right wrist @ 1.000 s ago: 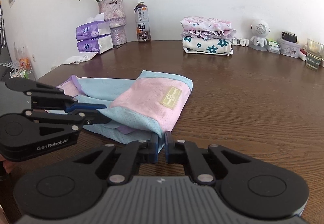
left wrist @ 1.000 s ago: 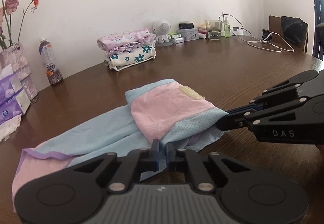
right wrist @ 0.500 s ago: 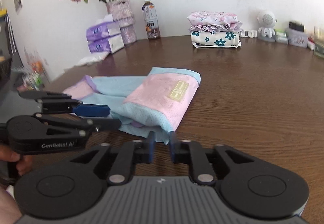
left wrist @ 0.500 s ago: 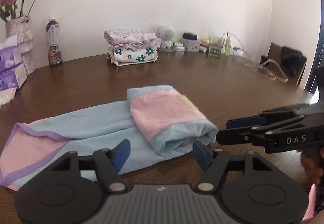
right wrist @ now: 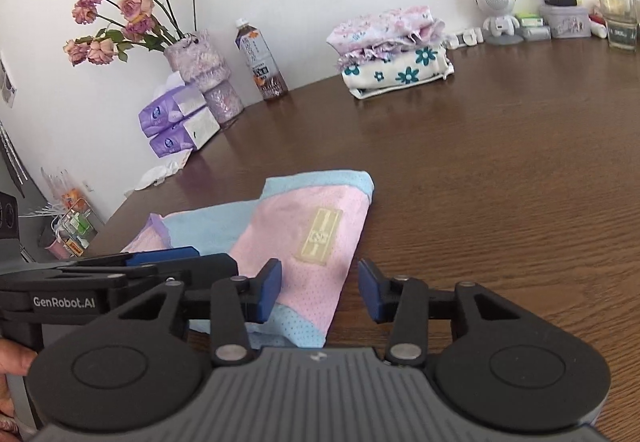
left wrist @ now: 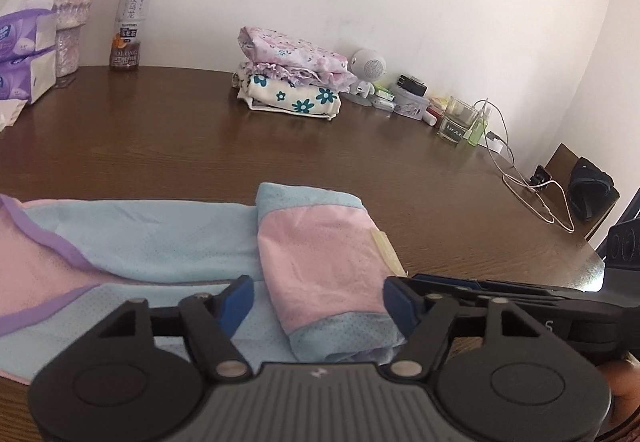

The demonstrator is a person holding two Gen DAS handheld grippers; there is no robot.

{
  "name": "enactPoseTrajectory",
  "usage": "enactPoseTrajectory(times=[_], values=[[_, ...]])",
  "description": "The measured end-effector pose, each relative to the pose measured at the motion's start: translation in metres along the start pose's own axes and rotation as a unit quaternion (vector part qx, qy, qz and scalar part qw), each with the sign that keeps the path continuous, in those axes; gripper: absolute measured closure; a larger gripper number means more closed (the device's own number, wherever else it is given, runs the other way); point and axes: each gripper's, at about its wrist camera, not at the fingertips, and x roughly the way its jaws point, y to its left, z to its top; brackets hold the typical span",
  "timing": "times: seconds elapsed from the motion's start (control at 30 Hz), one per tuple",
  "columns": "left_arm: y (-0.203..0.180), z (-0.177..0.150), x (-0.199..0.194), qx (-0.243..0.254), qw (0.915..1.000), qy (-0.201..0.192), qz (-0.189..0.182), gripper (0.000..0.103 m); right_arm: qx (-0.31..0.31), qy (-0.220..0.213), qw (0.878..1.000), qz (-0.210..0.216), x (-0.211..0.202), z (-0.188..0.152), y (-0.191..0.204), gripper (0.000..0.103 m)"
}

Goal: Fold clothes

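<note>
On the near part of the brown table (right wrist: 500, 146) lies the pink-and-blue garment (left wrist: 316, 262), its right end folded over. The left gripper (left wrist: 318, 304) and right gripper (right wrist: 319, 292) hover at its near edge, jaws spread, holding nothing. Bare wood stretches beyond to the folded stack (right wrist: 394, 54).

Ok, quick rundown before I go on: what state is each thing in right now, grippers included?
Left gripper: open, holding nothing.
Right gripper: open, holding nothing.
Pink and light-blue mesh garment: one end folded over, the other end lying flat.
Stack of floral clothes: folded, by the wall.
Brown tea bottle: upright, capped.
Clear glass: upright.
Dark wooden table: carrying all of these.
</note>
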Motion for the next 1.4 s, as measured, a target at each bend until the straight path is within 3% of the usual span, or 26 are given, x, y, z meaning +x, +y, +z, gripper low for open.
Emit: enactPoseTrajectory(times=[0.17,0.23,0.27,0.3,0.37,0.43,0.47,0.5,0.57,0.63,0.67,0.73,0.77,0.8,0.97,1.03,1.07,1.1,1.17,1.2,1.23,1.27,1.3,1.4], values=[[0.004,-0.004,0.01,-0.013,0.9998,0.014,-0.007,0.077,0.013,0.005,1.0,0.012,0.006,-0.004,-0.002,0.08],[0.006,-0.004,0.008,-0.02,0.9997,0.011,-0.006,0.076,0.014,0.005,1.0,0.016,0.007,-0.005,-0.002,0.084],[0.007,-0.003,0.007,-0.025,0.9997,0.007,-0.002,0.07,0.015,0.003,1.0,0.018,0.006,-0.004,-0.003,0.084],[0.008,-0.002,0.005,-0.028,0.9996,0.004,0.003,0.054,0.017,0.0,1.0,0.02,0.004,-0.004,-0.004,0.083],[0.007,0.002,0.003,-0.027,0.9995,-0.007,0.017,0.036,0.02,-0.006,1.0,0.021,0.002,-0.002,-0.006,0.081],[0.006,0.005,0.005,-0.024,0.9995,-0.01,0.019,0.038,0.022,-0.012,1.0,0.018,0.001,0.002,-0.008,0.076],[0.006,0.005,0.008,-0.024,0.9996,-0.009,0.015,0.043,0.022,-0.013,1.0,0.016,0.002,0.004,-0.01,0.076],[0.006,0.005,0.011,-0.023,0.9997,-0.005,0.01,0.06,0.025,-0.011,0.999,0.015,0.005,0.006,-0.011,0.076],[0.004,0.003,0.015,-0.02,0.9998,0.005,0.002,0.084,0.031,-0.005,0.999,0.018,0.01,0.008,-0.013,0.077],[0.003,0.003,0.014,-0.016,0.9999,0.006,0.001,0.085,0.026,-0.001,0.999,0.025,0.011,0.007,-0.01,0.083],[0.003,0.003,0.013,-0.016,0.9999,0.005,0.002,0.081,0.022,-0.001,1.0,0.022,0.01,0.007,-0.008,0.083],[0.007,0.008,0.01,-0.027,0.9996,-0.002,0.009,0.06,0.018,0.0,1.0,0.019,0.01,0.01,-0.007,0.082],[0.008,0.011,0.009,-0.032,0.9994,-0.004,0.012,0.045,0.018,0.002,1.0,0.018,0.011,0.013,-0.008,0.08],[0.009,0.013,0.01,-0.035,0.9993,-0.005,0.013,0.04,0.019,0.003,1.0,0.017,0.013,0.016,-0.009,0.075],[0.012,0.021,0.025,-0.043,0.9989,0.007,0.018,0.045,0.022,0.012,1.0,0.014,0.02,0.029,-0.013,0.074],[0.012,0.019,0.032,-0.05,0.9985,0.02,0.011,0.059,0.024,0.016,1.0,0.012,0.022,0.034,-0.014,0.074],[0.012,0.018,0.033,-0.05,0.9984,0.024,0.003,0.072,0.024,0.023,0.999,0.015,0.027,0.033,-0.014,0.074],[0.012,0.017,0.034,-0.048,0.9985,0.026,-0.003,0.076,0.026,0.022,0.999,0.016,0.027,0.035,-0.016,0.079],[0.012,0.02,0.033,-0.046,0.9986,0.024,-0.005,0.076,0.029,0.02,0.999,0.019,0.028,0.039,-0.018,0.08],[0.014,0.024,0.034,-0.048,0.9986,0.022,-0.001,0.071,0.03,0.019,0.999,0.02,0.028,0.04,-0.019,0.08],[0.016,0.028,0.035,-0.052,0.9985,0.02,0.003,0.064,0.032,0.018,0.999,0.021,0.028,0.042,-0.02,0.08],[0.018,0.031,0.036,-0.058,0.9982,0.017,0.007,0.046,0.033,0.017,0.999,0.023,0.028,0.044,-0.021,0.079],[0.021,0.033,0.037,-0.066,0.9977,0.011,0.011,0.038,0.035,0.016,0.999,0.024,0.029,0.046,-0.022,0.074],[0.027,0.035,0.041,-0.082,0.9965,0.006,0.015,0.041,0.039,0.012,0.999,0.028,0.029,0.052,-0.026,0.073]])
